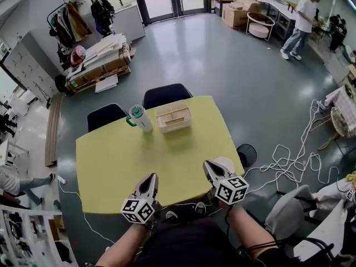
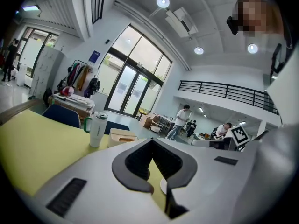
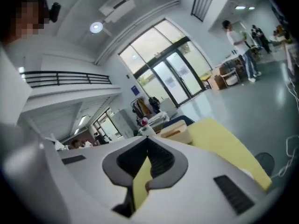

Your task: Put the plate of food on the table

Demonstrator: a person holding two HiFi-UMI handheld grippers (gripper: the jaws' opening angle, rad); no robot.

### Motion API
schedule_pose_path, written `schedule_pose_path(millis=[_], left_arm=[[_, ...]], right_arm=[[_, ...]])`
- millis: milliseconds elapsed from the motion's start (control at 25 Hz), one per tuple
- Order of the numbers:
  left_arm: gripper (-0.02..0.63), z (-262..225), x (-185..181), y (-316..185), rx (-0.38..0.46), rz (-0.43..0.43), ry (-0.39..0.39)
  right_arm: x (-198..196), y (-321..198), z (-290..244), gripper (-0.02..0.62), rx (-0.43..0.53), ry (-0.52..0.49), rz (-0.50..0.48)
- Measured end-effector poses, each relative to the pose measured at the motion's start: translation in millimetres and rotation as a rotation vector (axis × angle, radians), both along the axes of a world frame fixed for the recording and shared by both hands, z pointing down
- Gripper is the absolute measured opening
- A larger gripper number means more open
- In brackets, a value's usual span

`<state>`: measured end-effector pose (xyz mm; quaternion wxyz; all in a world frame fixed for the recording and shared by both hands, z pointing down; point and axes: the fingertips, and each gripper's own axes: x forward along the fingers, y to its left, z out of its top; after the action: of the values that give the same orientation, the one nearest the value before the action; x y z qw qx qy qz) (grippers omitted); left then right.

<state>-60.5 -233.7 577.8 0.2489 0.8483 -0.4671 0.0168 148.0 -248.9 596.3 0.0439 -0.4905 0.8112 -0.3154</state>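
A yellow table (image 1: pixel 122 160) lies in front of me in the head view. Both grippers hang over its near edge. My left gripper (image 1: pixel 151 178) is shut with nothing in it, its tips meeting in the left gripper view (image 2: pixel 150 143). My right gripper (image 1: pixel 207 164) is shut and empty as well (image 3: pixel 147 139). A white round thing (image 1: pixel 227 163), possibly a plate, lies at the table's near right corner, partly hidden behind the right gripper. I cannot see any food on it.
At the table's far side stand a white tumbler (image 1: pixel 139 117) with a green handle and a pale wooden box (image 1: pixel 173 115). Two dark chairs (image 1: pixel 166 95) are pushed in behind. White cables (image 1: pixel 289 160) trail over the floor at right. A person (image 1: pixel 303 18) stands far off.
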Motion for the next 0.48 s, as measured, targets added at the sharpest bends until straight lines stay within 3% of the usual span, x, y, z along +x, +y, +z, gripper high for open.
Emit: schedule_pose_path(millis=[240,480], left_arm=[[0.009,-27.7,-31.9,18.4,0.063,-0.012,0.014],[0.009,-46.1,-66.5,38.3,0.124,-0.026,-0.012]], right_arm=[[-96.8,26.4,-76.6,0.012,0.231,0.204,-0.18],[-152.2,38.7,-74.6,0.012,0.206,0.261,-0.222]])
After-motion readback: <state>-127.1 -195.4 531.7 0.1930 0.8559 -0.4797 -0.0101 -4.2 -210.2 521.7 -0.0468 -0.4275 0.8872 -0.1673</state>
